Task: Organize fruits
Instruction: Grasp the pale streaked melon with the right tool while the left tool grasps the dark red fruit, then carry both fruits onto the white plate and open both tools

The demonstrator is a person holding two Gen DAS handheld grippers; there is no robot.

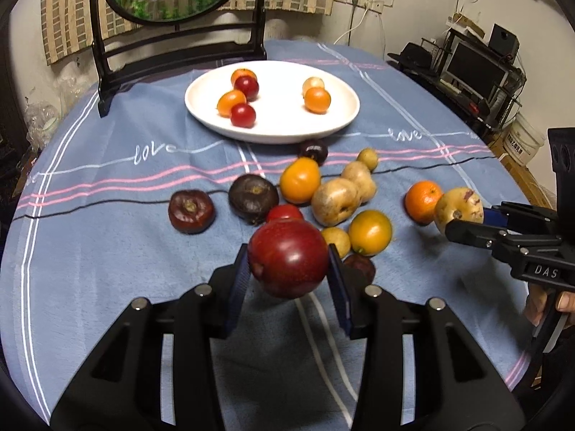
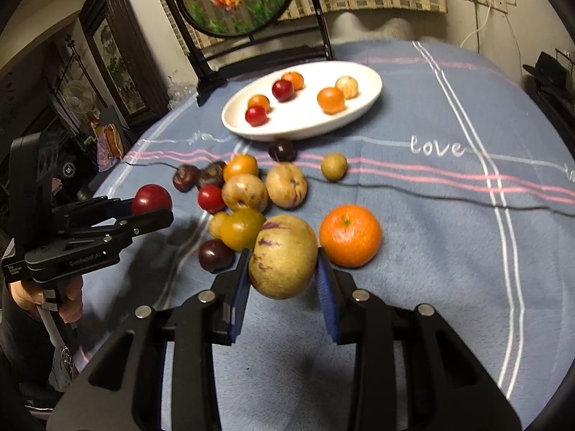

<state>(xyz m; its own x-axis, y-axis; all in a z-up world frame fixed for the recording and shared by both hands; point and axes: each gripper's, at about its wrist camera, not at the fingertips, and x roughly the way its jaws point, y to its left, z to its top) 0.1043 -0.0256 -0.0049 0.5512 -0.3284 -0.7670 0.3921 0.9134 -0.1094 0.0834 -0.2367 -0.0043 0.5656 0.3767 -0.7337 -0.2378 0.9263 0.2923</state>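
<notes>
L gripper (image 1: pixel 289 269) is clamped on a red plum (image 1: pixel 288 258), pads tight on both sides, plum held clear of the blue cloth (image 1: pixel 107 251). R gripper (image 2: pixel 282 273) is clamped on a yellow melon w/ purple streaks (image 2: pixel 284 255), also off the cloth. The white plate (image 1: pixel 273 133) sits at the far side w/ six small fruits in it: two red, three orange, one pale. The loose pile (image 1: pixel 334 197) lies on the cloth just in front of the plate, betw. plate and grippers; an orange (image 2: pixel 349 235) sits at the pile's R edge, just beside the melon.
</notes>
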